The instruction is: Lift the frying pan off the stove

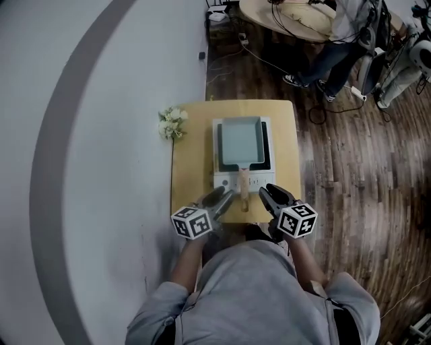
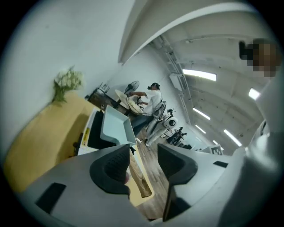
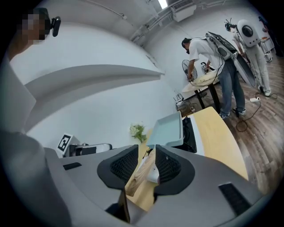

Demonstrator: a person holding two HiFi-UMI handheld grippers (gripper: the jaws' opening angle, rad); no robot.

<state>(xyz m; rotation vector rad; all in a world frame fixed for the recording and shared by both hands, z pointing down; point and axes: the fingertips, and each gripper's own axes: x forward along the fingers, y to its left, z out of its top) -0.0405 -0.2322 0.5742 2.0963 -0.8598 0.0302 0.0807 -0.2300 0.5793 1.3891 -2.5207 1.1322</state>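
Note:
A pale blue rectangular frying pan (image 1: 239,141) sits on a white stove with a black top (image 1: 267,145), its wooden handle (image 1: 243,183) pointing toward me. My left gripper (image 1: 225,196) hovers just left of the handle's end and my right gripper (image 1: 268,192) just right of it. In the left gripper view the left gripper (image 2: 144,160) stands open, the handle (image 2: 140,182) showing beside its left pad and the pan (image 2: 114,126) beyond. In the right gripper view the right gripper (image 3: 146,163) shows a narrower gap, with the handle (image 3: 136,176) seen through it, untouched by the pads.
The stove stands on a small yellow table (image 1: 194,158) against a white wall. A bunch of white flowers (image 1: 172,123) lies at the table's back left corner. A person (image 1: 333,37) stands by another table (image 1: 289,19) farther back, with cables on the wooden floor (image 1: 350,168).

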